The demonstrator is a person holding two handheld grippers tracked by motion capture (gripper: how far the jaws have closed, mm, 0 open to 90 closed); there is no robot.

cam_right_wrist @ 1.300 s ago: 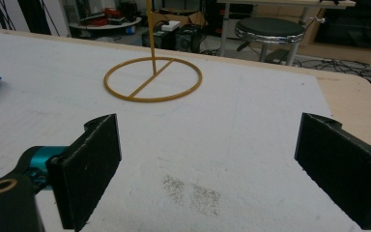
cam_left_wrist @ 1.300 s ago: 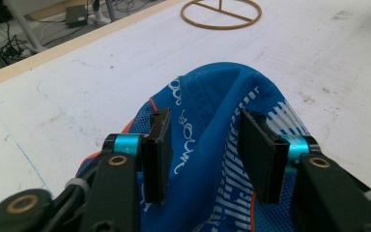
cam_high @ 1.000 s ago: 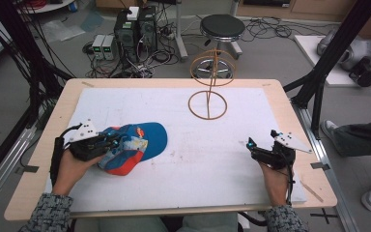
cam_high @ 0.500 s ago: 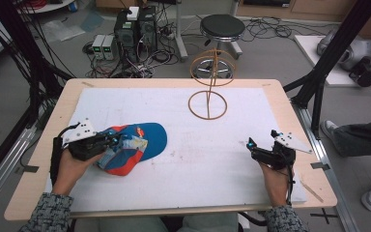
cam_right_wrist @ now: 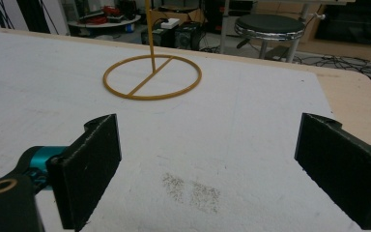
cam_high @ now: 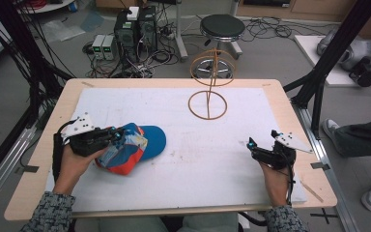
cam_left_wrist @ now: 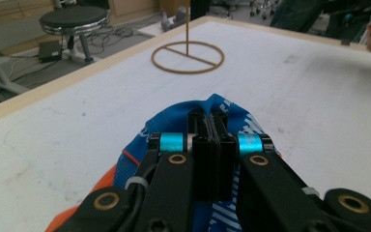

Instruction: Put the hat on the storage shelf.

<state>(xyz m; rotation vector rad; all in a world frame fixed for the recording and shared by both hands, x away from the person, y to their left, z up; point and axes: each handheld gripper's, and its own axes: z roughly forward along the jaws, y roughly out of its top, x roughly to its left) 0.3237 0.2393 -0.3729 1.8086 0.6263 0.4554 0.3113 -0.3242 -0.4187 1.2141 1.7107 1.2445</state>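
Nearest to us, our left gripper (cam_high: 110,138) has its jaws pinched together on the fabric of a blue and orange cap (cam_high: 135,147), which lies crumpled on the white mat at the left of the bench (cam_high: 280,99); the jaws have just finished closing on the cloth. Our right gripper (cam_high: 252,146) rests at the right, well apart from the cap, jaws wide and holding nothing. Farther off stands a wire hat stand (cam_high: 208,82) with nothing on it. We judge the grasp made, while lifting the cap and placing it, likely on that stand, remains.
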